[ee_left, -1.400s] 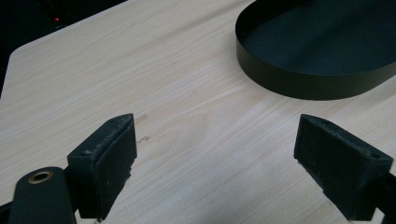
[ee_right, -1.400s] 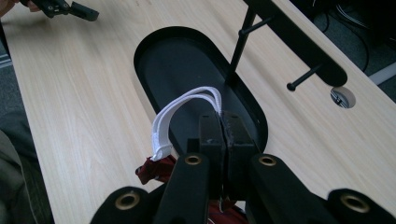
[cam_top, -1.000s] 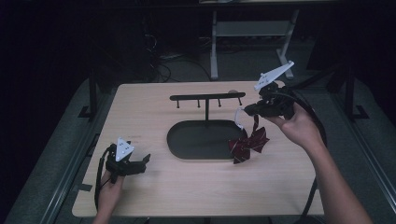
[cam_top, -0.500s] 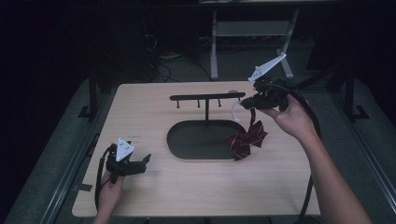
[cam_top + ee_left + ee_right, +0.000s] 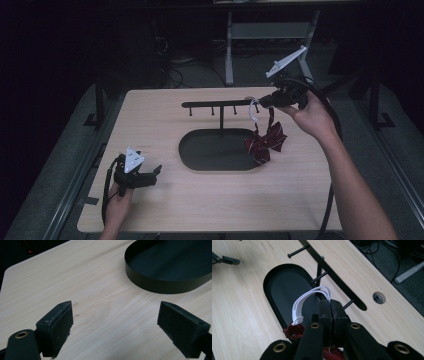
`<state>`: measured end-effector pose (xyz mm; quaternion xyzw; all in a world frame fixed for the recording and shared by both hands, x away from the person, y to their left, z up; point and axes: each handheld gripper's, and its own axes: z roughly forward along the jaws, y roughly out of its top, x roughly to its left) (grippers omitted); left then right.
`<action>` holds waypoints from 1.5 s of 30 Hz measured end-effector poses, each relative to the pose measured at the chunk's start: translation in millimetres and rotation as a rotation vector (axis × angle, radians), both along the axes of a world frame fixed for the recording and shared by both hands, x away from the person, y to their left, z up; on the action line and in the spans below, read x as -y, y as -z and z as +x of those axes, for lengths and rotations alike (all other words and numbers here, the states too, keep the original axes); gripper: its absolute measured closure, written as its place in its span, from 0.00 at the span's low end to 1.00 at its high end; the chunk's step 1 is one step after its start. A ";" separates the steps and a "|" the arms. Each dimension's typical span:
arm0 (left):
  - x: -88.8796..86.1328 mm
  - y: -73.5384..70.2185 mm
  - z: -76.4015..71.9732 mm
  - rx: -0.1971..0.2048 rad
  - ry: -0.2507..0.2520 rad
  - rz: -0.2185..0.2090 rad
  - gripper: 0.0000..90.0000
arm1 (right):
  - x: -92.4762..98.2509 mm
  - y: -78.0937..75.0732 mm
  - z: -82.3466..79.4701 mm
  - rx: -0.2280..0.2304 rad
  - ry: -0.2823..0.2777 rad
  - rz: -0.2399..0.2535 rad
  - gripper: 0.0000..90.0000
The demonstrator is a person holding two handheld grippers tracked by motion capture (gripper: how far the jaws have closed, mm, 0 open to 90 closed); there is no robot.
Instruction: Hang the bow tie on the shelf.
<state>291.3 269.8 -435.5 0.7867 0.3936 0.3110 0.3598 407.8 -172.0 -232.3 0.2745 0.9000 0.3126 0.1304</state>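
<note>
The landmark is the black stand (image 5: 221, 106), a T-shaped rack whose post rises from an oval black tray (image 5: 200, 155) at the middle of the wooden table (image 5: 165, 210).

Well to the left of the stand and nearer the person, the left gripper (image 5: 150, 175) rests on the table, its jaws spread wide with bare wood between them; in the left gripper view the tray's rim (image 5: 160, 286) lies ahead and to the right.

At the stand, the crossbar runs left to right and carries four pegs that show in the high view, all bare.

At the stand's right end, the right gripper (image 5: 264, 101) is held up level with the crossbar, jaws pressed together on the white loop (image 5: 307, 300) of a dark red bow (image 5: 265, 142). The bow hangs below the jaws, over the tray's right end. In the right gripper view the loop arches up and left from the jaw tips, and the nearest peg (image 5: 349, 303) sticks out just beyond and to the right of them. The judgement: the loop's opening must be brought in line with that peg's long axis, so the peg can thread it. The right hand is much the nearer.

Count: one stand, one tray, one bow, two grippers.
</note>
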 end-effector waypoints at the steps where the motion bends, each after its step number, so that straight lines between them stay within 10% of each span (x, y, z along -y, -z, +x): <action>1: 0.0 0.1 0.0 0.000 -0.001 -0.001 0.15 | -0.2 -0.6 1.3 -0.002 0.002 0.000 0.98; 45: 2.7 0.4 -0.4 -0.003 0.012 0.009 0.15 | 6.4 52.5 43.3 -0.099 0.110 -0.034 0.92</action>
